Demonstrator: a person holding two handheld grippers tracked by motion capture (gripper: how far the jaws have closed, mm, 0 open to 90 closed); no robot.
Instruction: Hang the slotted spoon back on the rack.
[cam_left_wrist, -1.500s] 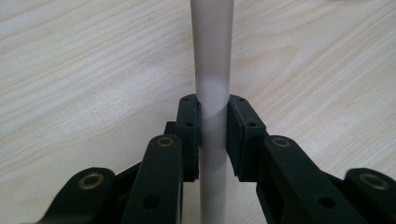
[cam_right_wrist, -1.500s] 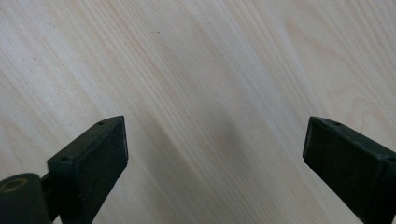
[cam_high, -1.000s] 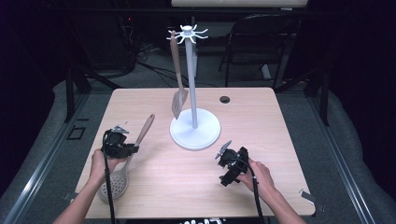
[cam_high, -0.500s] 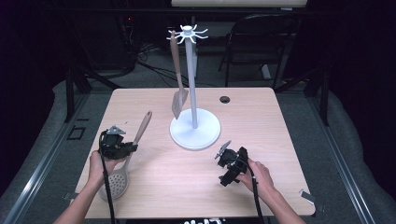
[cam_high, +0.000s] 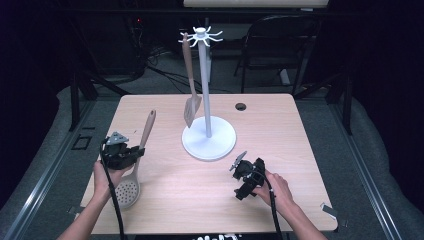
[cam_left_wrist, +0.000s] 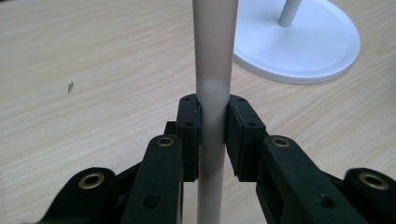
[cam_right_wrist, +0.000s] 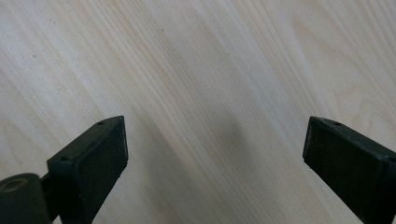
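Left gripper (cam_high: 131, 153) clamped on skimmer (cam_high: 134, 165) handle, mid-shaft. Skimmer left of rack (cam_high: 207, 120); handle's long axis points up-right toward rack base, perforated head nearest the person, on desk (cam_high: 280, 125). Right gripper (cam_high: 239, 176) wide open, empty, below-right of rack. Left nearer.

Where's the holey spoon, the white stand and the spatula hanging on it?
holey spoon (cam_high: 128, 190), high view, on its perforated bowl.
white stand (cam_high: 208, 141), high view, on its round base.
spatula (cam_high: 192, 110), high view, on its blade.
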